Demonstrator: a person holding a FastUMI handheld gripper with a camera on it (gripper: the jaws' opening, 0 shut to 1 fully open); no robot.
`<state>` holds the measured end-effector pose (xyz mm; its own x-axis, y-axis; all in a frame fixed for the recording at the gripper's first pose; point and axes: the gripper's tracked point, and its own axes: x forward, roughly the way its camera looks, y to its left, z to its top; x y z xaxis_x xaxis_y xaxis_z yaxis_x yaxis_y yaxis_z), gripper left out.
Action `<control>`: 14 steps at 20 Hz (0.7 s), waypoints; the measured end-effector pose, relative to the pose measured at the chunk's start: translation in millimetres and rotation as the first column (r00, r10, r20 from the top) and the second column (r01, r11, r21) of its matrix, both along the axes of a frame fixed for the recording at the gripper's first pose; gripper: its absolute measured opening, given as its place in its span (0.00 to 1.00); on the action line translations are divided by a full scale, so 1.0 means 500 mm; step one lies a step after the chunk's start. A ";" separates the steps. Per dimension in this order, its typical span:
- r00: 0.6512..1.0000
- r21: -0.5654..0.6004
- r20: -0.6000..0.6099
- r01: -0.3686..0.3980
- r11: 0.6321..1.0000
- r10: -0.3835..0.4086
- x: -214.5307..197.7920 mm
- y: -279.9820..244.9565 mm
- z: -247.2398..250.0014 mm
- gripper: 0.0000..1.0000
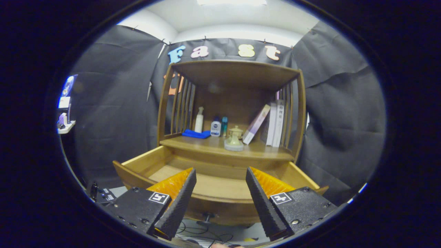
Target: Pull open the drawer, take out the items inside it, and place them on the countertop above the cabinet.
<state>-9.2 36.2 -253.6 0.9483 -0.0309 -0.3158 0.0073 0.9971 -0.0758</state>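
A wooden cabinet has its drawer (213, 203) pulled out toward me, and the part of the drawer floor I see is bare wood. My gripper (220, 175) hangs open above the drawer's front edge, with nothing between its fingers. The drawer's knob (207, 217) sits low on the front panel, below and between the fingers. On the countertop (206, 144) above the drawer, beyond the fingers, stand a blue cloth (195, 134), a white spray bottle (199, 120), a small white bottle (215, 126), a thin teal bottle (224, 126) and a pale ceramic pot on a saucer (234, 139).
Several books (272, 124) lean at the right of the countertop, under a slatted wooden hutch (234, 70). Cables (203, 236) lie on the floor below the drawer front. A small shelf with objects (64, 120) hangs on the left wall.
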 end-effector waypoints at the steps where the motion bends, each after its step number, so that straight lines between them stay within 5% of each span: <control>1: 1.000 0.013 -0.012 -0.001 1.000 0.001 -0.008 0.004 -0.020 0.92; 14: 0.985 0.043 -0.159 0.067 0.997 -0.060 -0.066 0.012 -0.205 0.92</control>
